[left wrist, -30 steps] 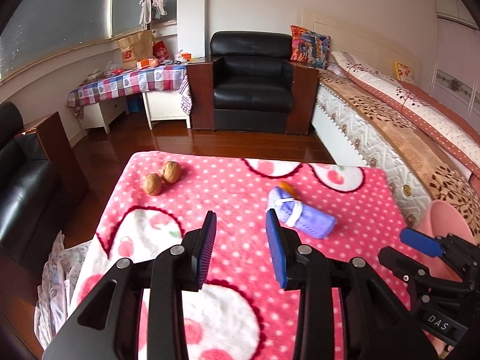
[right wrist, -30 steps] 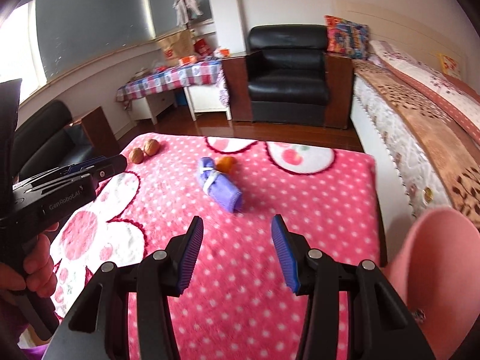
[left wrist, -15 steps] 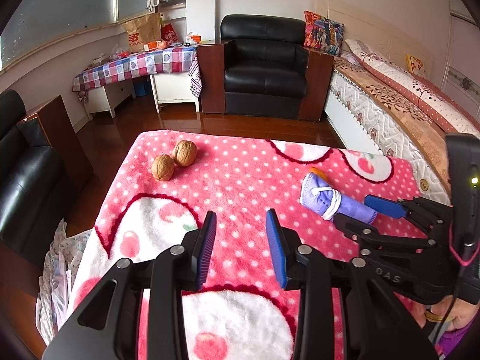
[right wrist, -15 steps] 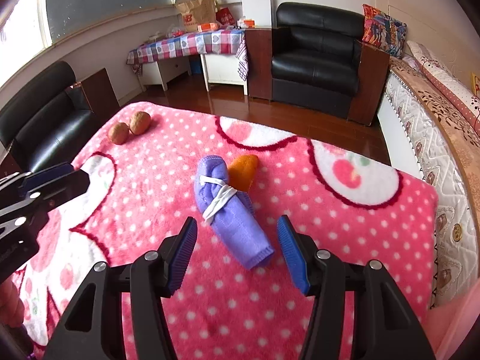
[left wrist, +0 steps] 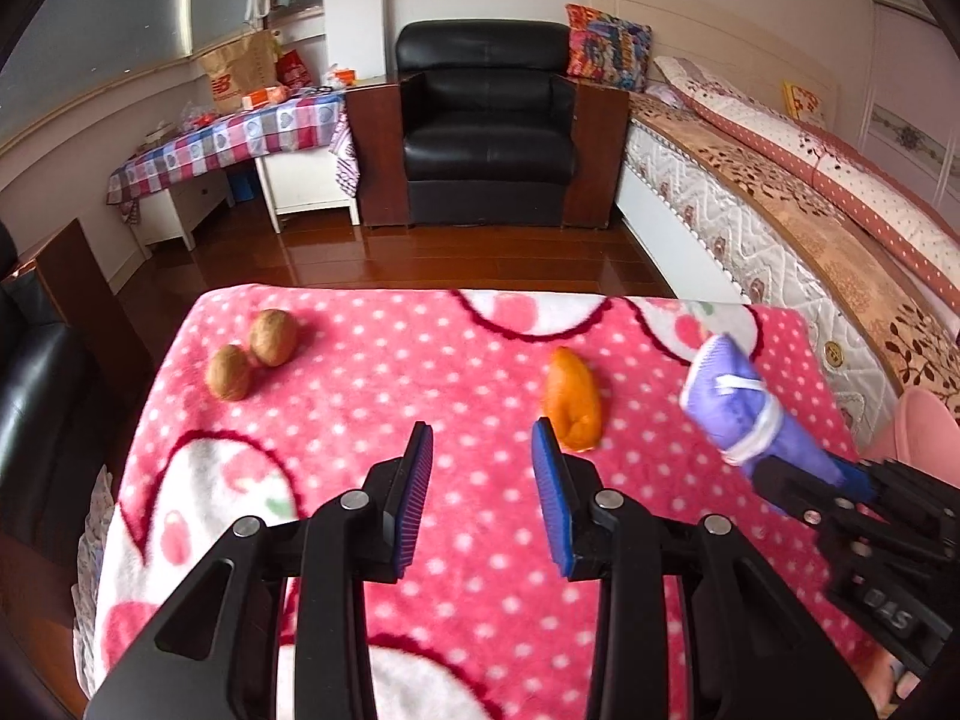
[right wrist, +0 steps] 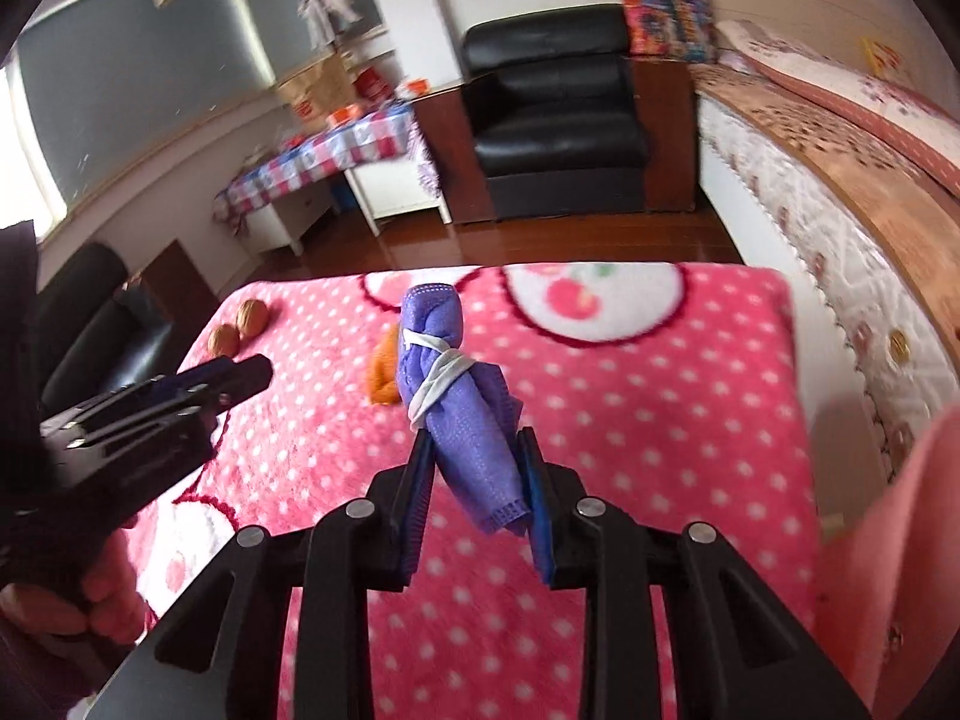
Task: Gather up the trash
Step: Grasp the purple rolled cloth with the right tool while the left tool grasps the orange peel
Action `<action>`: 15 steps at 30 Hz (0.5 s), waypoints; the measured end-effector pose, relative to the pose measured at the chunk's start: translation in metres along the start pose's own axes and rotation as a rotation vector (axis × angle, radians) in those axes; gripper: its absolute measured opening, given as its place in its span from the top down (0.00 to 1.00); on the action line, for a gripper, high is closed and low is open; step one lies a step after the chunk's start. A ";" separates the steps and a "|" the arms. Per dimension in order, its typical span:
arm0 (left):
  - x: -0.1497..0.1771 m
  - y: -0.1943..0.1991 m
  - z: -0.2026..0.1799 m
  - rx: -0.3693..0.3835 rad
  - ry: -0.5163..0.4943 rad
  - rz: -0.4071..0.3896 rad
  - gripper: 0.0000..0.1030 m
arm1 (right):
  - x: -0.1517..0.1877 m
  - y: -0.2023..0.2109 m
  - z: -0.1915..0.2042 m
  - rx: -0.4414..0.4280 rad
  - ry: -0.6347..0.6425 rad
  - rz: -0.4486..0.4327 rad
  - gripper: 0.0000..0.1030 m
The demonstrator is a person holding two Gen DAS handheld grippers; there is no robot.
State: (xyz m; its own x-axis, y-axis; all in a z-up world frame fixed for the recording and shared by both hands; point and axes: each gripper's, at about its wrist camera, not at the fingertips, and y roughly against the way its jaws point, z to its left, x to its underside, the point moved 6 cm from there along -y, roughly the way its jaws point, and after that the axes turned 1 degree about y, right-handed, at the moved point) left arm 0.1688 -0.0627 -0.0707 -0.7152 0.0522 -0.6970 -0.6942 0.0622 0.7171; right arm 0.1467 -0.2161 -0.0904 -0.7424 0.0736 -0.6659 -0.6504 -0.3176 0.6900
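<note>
— So, right gripper (right wrist: 474, 468) has the purple cloth roll (right wrist: 462, 408) pinched btw its two blue pads, by the near end only. Most of the roll sticks out ahead of the fingers, lifted off the pink blanket (right wrist: 648, 420).

— Looks solid enough?

— Not sure. It's soft fabric w/ a white band (right wrist: 438, 372) round the middle, and the pads bite behind that band. If the person swings it fast, my guess is the far end flops, drags on the blanket, or the cloth slides out of the pinch.

— And the left one?

— Left gripper (left wrist: 483, 492) is wide apart, holding nothing, hovering low over the blanket. Orange peel (left wrist: 571, 399) lies just ahead of its right finger, nearly touching the tip.

— So peel's next?

— Probably. Risk there: peel sits off to the right, not btw the fingers. Close now and it'd likely nudge the peel away or grab fuzzy blanket instead. Needs shifting right first.

— Anything else around?

— Two walnuts (left wrist: 252, 354) well ahead and to the left of the left gripper, touching each other, round, so they'd roll if bumped. Also a pink bin (right wrist: 888, 570) at the right gripper's right side, partly out of view; can't tell how open its mouth is, so a drop could miss the rim.

— And the two grippers themselves?

— Close to each other, esp. near the peel. Could clash if both go in together.
</note>
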 end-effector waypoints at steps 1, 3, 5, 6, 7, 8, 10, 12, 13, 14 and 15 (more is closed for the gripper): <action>-0.001 -0.006 -0.006 0.009 -0.003 0.011 0.67 | 0.002 0.006 -0.007 0.005 -0.020 -0.004 0.74; -0.003 -0.017 -0.015 0.025 -0.001 0.032 0.67 | 0.005 0.015 -0.016 0.007 -0.041 -0.016 0.73; -0.009 -0.028 -0.022 0.027 -0.004 0.037 0.67 | 0.009 0.025 -0.025 0.013 -0.044 -0.033 0.74; -0.012 -0.033 -0.027 0.017 -0.012 0.032 0.67 | 0.011 0.028 -0.027 0.014 -0.045 -0.040 0.74; -0.015 -0.038 -0.031 0.008 -0.021 0.028 0.67 | 0.012 0.031 -0.028 0.013 -0.048 -0.046 0.73; -0.019 -0.043 -0.035 -0.002 -0.031 0.030 0.67 | 0.013 0.033 -0.032 0.006 -0.057 -0.052 0.73; -0.022 -0.055 -0.042 -0.019 -0.041 0.041 0.67 | 0.013 0.035 -0.034 -0.005 -0.069 -0.055 0.74; -0.022 -0.068 -0.046 -0.048 -0.049 0.058 0.67 | 0.015 0.034 -0.035 -0.015 -0.077 -0.054 0.73; -0.022 -0.074 -0.047 -0.058 -0.049 0.068 0.67 | 0.016 0.032 -0.034 -0.019 -0.079 -0.053 0.74; -0.020 -0.080 -0.047 -0.063 -0.048 0.082 0.67 | 0.017 0.033 -0.035 -0.021 -0.082 -0.052 0.73; -0.018 -0.086 -0.048 -0.063 -0.045 0.093 0.67 | 0.017 0.033 -0.037 -0.024 -0.084 -0.051 0.73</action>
State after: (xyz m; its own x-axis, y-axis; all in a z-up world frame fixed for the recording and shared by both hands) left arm 0.2374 -0.1167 -0.1190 -0.7732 0.0996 -0.6263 -0.6300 -0.0075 0.7765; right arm 0.1183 -0.2599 -0.0899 -0.7202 0.1688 -0.6730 -0.6841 -0.3343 0.6483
